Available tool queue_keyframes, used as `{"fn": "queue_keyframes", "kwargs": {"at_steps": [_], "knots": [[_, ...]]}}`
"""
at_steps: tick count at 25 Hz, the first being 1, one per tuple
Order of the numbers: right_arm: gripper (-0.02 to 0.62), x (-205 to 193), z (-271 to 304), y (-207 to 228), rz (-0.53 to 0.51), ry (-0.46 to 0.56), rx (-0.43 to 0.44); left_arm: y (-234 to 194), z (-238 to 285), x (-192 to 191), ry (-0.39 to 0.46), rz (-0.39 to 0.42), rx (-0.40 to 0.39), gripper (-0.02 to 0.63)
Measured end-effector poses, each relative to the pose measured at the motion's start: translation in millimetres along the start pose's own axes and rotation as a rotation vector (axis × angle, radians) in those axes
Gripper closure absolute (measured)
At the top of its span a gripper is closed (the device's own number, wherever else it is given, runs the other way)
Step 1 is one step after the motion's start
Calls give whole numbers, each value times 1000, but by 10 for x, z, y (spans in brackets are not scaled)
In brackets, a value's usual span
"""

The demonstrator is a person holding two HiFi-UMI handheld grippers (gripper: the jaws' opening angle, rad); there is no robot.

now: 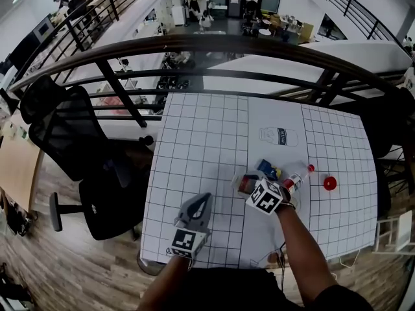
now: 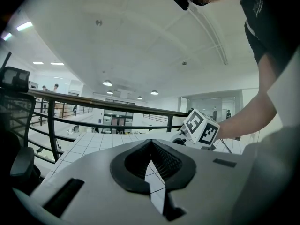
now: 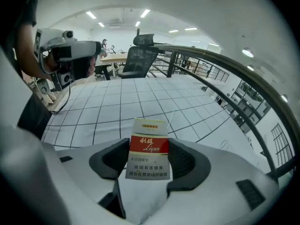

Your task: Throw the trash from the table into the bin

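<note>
Table (image 1: 194, 141): right tongs (image 3: 146, 159) clamp cigarette pack (image 3: 149, 126), label (image 3: 149, 146) legible only close-up; left tongs (image 2: 150, 144) closed.

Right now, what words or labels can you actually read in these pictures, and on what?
"Liqun": red band on the cigarette pack held in the right gripper.
"吸烟有害健康": white panel below that band.
"请勿在禁烟场所吸烟": the line under it.
Label on the clear bottle: too small to read.
Print on the blue packet: too blurred.
</note>
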State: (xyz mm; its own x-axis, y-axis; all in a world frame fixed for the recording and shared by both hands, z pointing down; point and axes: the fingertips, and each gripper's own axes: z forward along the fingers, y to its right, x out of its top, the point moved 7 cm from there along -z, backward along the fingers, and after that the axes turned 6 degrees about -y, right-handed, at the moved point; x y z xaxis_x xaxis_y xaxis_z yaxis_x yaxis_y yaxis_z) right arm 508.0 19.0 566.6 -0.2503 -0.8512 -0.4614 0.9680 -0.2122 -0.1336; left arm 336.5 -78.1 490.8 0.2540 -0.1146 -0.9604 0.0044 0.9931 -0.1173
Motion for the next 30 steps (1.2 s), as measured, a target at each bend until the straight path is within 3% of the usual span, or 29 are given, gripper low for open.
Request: {"fn": "queue_keyframes", "kwargs": {"at_steps": [10,17,20,26,30], "knots": [[321,254,-810,-202,13,269,-256,237,-132,137,29,29,12,588],[321,177,-1398,-570,119,466,-384,497,-276,227,47,43,20,588],[321,57,-1561,-796,177,541,-398,633,-329,254,57,47,23,588],[321,-154,-1837,-1167,391,720,-356,953,-428,281,67,67,43,588],[322,-248,-2058,-1342,452,832,-315,1219,-531,300,81,79,48,588]]}}
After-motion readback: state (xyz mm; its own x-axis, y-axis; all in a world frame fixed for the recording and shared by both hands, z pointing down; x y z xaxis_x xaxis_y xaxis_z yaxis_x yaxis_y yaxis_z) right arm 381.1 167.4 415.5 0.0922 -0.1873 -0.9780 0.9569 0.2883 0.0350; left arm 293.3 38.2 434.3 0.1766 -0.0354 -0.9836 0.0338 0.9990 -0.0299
